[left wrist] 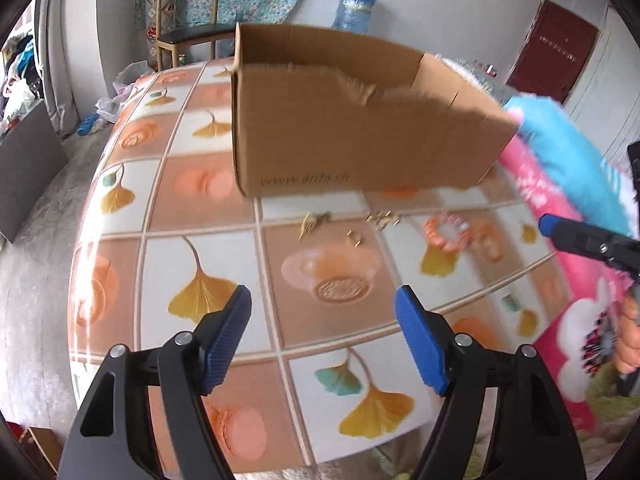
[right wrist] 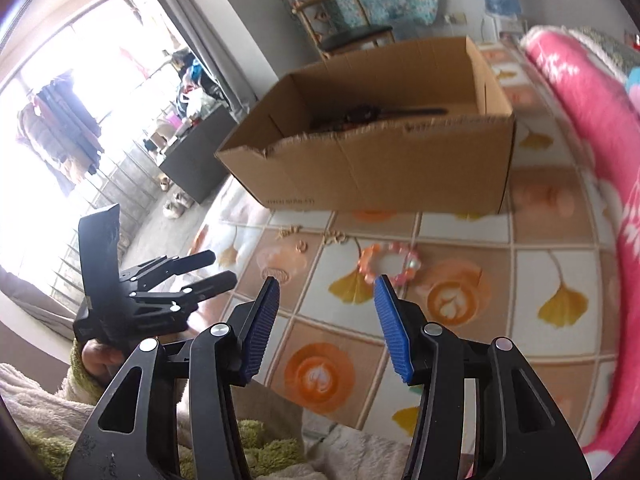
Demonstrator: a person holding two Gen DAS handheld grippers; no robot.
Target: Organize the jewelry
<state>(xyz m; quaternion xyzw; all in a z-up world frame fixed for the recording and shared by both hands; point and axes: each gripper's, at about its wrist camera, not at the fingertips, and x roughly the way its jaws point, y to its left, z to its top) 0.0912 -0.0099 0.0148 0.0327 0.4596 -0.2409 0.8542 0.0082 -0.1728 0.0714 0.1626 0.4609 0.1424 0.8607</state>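
From your left wrist camera, the landmark is an open brown cardboard box (left wrist: 360,128) with a torn front rim, standing on a table under a glossy cloth printed with peach tiles and yellow ginkgo leaves (left wrist: 200,216). The table's left edge curves away to bare grey floor, so there is open room on that side. Just in front of the box lie the jewelry pieces: a small gold chain cluster (left wrist: 314,222), a second gold cluster (left wrist: 382,219), a pair of small gold earrings (left wrist: 354,237), and to their right an orange and pink beaded bracelet (left wrist: 447,232). Right of the box, a pink and turquoise blanket (left wrist: 560,168) crowds that side. Your left gripper (left wrist: 323,338) hangs in front of the box above the cloth, tilted downward, its blue-padded jaws wide apart with nothing between them. Your right gripper (left wrist: 546,226) enters from the right edge, near the bracelet.

From your right wrist camera, the box (right wrist: 380,168) holds something dark; I cannot tell what. The bracelet (right wrist: 386,262) lies in front of the box, with the gold pieces (right wrist: 334,236) to its left. Your right gripper (right wrist: 326,320) points down toward the bracelet without touching it, jaws apart and empty. Your left gripper (right wrist: 226,268) hovers left of the box near the table's edge, jaws parted. The blanket (right wrist: 592,160) walls off the right side.
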